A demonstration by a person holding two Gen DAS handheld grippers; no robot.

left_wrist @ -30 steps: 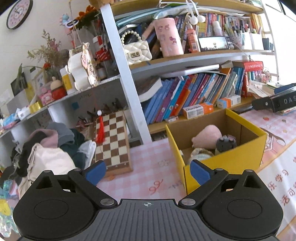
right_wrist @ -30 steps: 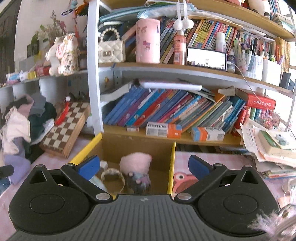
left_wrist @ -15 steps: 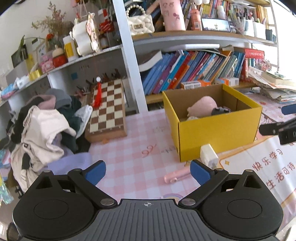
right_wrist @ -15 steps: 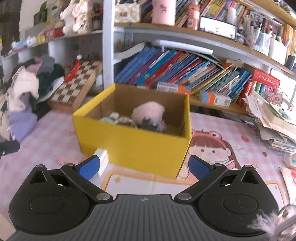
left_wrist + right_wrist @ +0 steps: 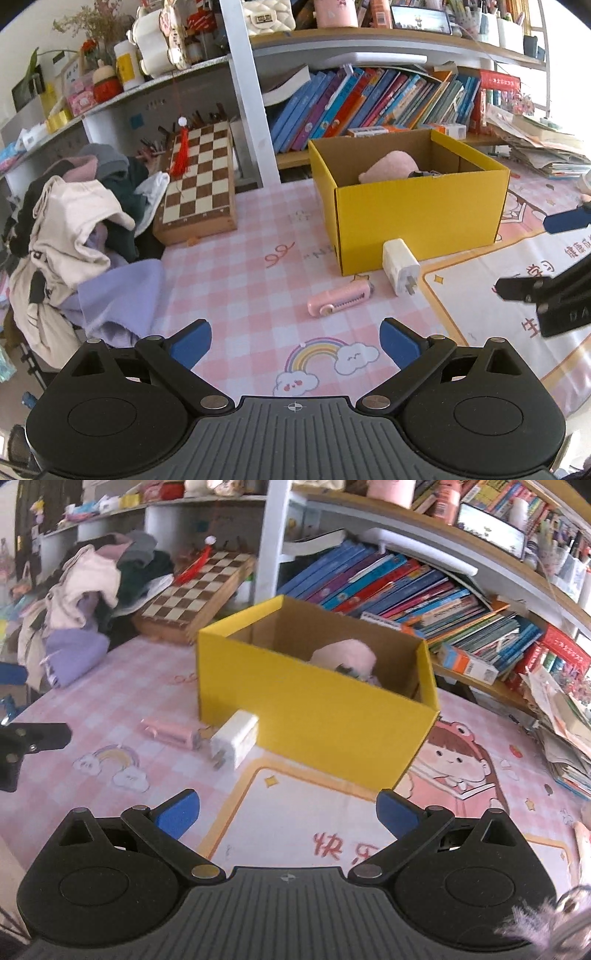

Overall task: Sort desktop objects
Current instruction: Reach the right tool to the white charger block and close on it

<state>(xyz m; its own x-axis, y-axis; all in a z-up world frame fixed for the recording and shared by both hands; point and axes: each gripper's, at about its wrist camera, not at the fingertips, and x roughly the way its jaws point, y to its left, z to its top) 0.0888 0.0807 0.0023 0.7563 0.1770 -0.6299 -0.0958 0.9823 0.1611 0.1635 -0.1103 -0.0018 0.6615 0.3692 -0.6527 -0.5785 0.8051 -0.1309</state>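
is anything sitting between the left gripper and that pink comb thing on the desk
Nothing visible. The open left gripper faces the small pink ridged comb across bare pink checked tablecloth. The white charger plug lies just right of it, against the yellow cardboard box.

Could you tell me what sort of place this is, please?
Probably a child's bedroom or study corner: crowded bookshelves, a clothes pile, and a cartoon tablecloth under a yellow box.

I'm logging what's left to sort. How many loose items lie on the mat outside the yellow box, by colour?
White: 1, the charger plug
Pink: 1, the small pink device
Total: 2, both beside the yellow box.
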